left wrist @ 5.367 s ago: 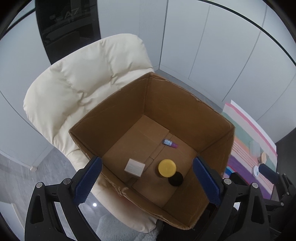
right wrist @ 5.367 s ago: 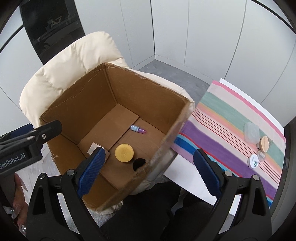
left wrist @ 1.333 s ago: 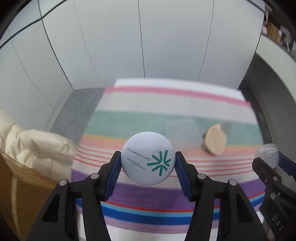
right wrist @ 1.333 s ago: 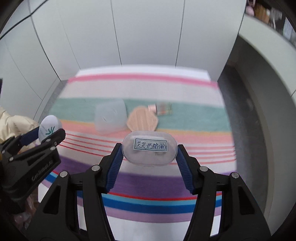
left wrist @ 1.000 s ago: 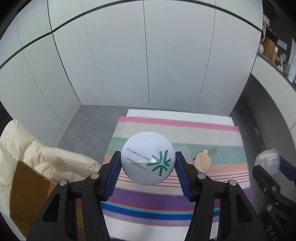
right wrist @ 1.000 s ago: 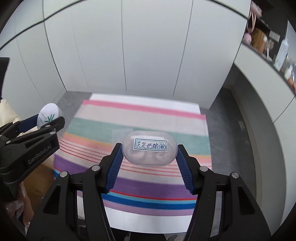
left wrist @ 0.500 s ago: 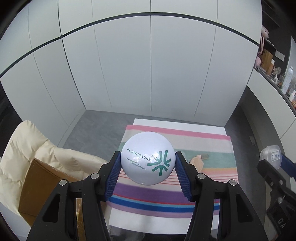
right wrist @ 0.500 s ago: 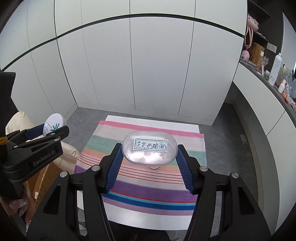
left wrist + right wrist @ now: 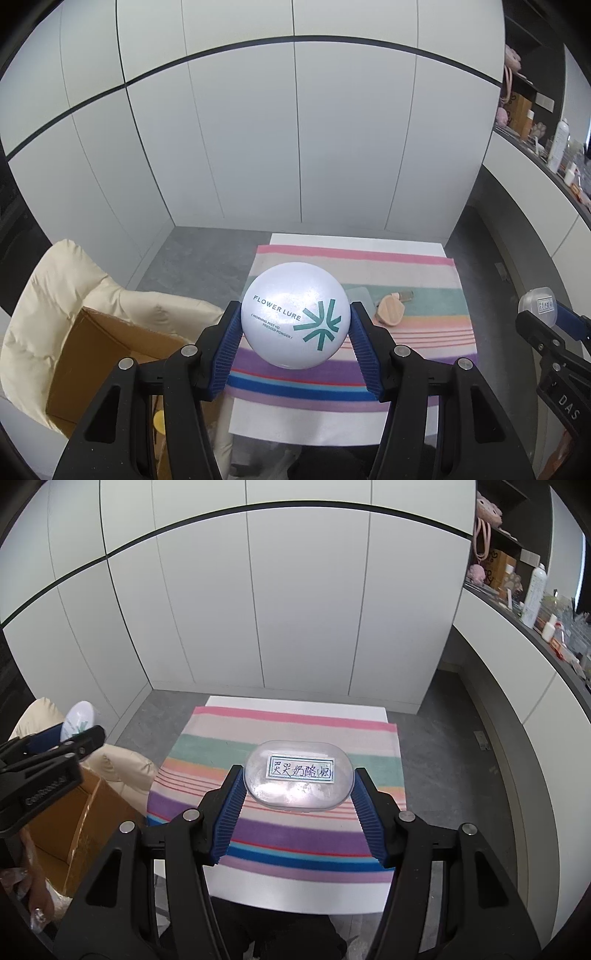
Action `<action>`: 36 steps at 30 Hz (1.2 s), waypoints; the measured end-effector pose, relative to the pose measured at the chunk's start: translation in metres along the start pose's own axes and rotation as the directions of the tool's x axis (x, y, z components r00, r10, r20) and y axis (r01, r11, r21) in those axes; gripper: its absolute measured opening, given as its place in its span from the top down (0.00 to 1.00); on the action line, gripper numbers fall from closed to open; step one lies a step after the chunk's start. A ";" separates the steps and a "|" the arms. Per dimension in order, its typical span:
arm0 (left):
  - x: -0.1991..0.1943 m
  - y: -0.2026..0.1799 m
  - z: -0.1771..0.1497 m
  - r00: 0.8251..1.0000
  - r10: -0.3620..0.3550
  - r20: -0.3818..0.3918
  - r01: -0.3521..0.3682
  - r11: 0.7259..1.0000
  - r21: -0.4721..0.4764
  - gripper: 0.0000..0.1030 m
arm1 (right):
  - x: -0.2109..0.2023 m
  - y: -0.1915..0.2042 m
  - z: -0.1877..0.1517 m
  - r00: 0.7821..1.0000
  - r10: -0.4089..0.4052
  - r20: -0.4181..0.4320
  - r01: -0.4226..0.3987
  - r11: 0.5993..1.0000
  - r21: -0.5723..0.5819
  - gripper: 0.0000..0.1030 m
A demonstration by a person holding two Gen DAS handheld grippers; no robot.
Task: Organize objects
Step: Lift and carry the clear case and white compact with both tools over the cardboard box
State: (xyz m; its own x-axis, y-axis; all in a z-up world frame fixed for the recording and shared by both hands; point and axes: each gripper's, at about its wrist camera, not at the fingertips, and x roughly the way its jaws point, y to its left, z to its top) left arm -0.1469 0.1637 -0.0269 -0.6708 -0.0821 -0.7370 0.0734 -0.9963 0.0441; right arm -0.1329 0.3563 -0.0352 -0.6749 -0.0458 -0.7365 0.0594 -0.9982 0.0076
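Since the frame a second ago both my hands have come up and back, so the striped cloth (image 9: 406, 266) looks smaller below me and the cardboard box (image 9: 92, 362) on the cream padded chair (image 9: 55, 295) has come into view at eight o'clock. My left gripper (image 9: 295, 328) tilts down at the table, its ribbed blue pads (image 9: 231, 347) pinching the round white compact (image 9: 295, 314) on both sides; the compact is smooth and domed, printed "FLOWER LURE" with a teal star mark. My right gripper (image 9: 297, 803) points down at the same slant, its blue pads clamped on the ends of a clear oval case (image 9: 297, 779), glossy plastic with a white handwritten label on its lid. In the left view that case (image 9: 539, 304) shows at three o'clock. On the cloth, soft and banded in pink, teal, orange, purple and blue, a shell-shaped peach compact (image 9: 389, 308) lies just beside a frosted squarish lid (image 9: 360, 295), at one o'clock from the white compact. A yellow disc (image 9: 159, 421) shows low inside the box. In the right view, fingers (image 9: 33, 912) with pale nails sit at eight o'clock.
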 end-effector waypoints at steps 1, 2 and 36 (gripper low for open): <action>-0.003 0.001 -0.003 1.000 -0.005 0.002 0.005 1.000 0.000 0.44 | -0.003 -0.002 -0.006 1.000 -0.002 -0.001 0.002 1.000 0.002 0.41; -0.007 0.002 -0.007 1.000 -0.009 0.001 0.009 1.000 -0.003 0.44 | -0.005 -0.004 -0.010 1.000 -0.006 -0.003 0.006 1.000 0.006 0.41; -0.031 0.032 -0.087 0.993 -0.048 -0.107 0.043 0.998 -0.052 0.44 | -0.035 -0.026 -0.121 0.988 0.057 -0.142 -0.044 0.995 0.094 0.41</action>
State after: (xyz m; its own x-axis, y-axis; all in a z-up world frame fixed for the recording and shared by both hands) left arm -0.0594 0.1362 -0.0613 -0.5907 -0.0308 -0.8063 0.0830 -0.9963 -0.0227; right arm -0.0215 0.3884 -0.0918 -0.5592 -0.0971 -0.8233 0.0199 -0.9944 0.1038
